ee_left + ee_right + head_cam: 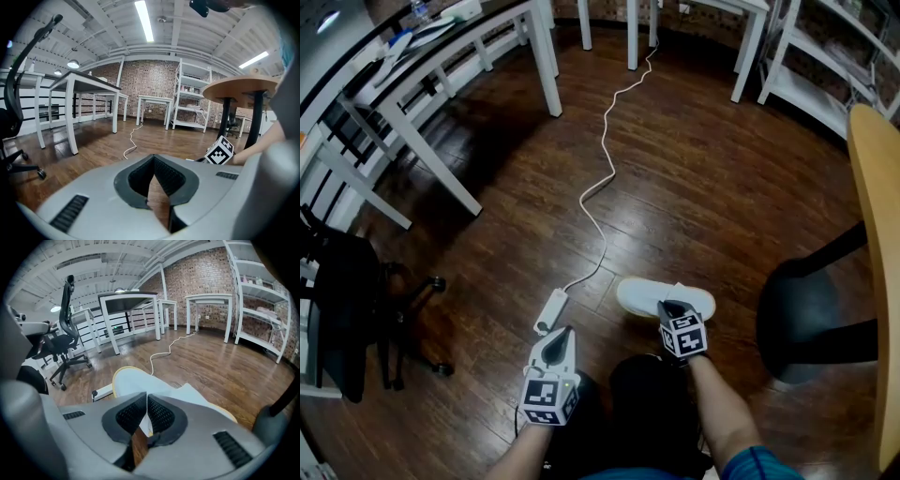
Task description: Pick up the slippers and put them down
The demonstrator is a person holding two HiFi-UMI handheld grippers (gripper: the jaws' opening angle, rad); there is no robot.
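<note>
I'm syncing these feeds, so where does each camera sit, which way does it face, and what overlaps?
Head view: on the person's head, looking steeply down at the wood floor; forearms, left tool, right tool show.
Left gripper view: rides the left tool, facing white tables; own shut jaws show.
Right gripper view: rides the right tool, facing the white slippers it pinches.
Shared: white power-strip cable in all three.

No word, number or brand name could be read anywhere. The only printed signs were black-and-white square patterns without letters, on the cube (549,401) of the left gripper (558,336) and on that of the right gripper (668,307).
</note>
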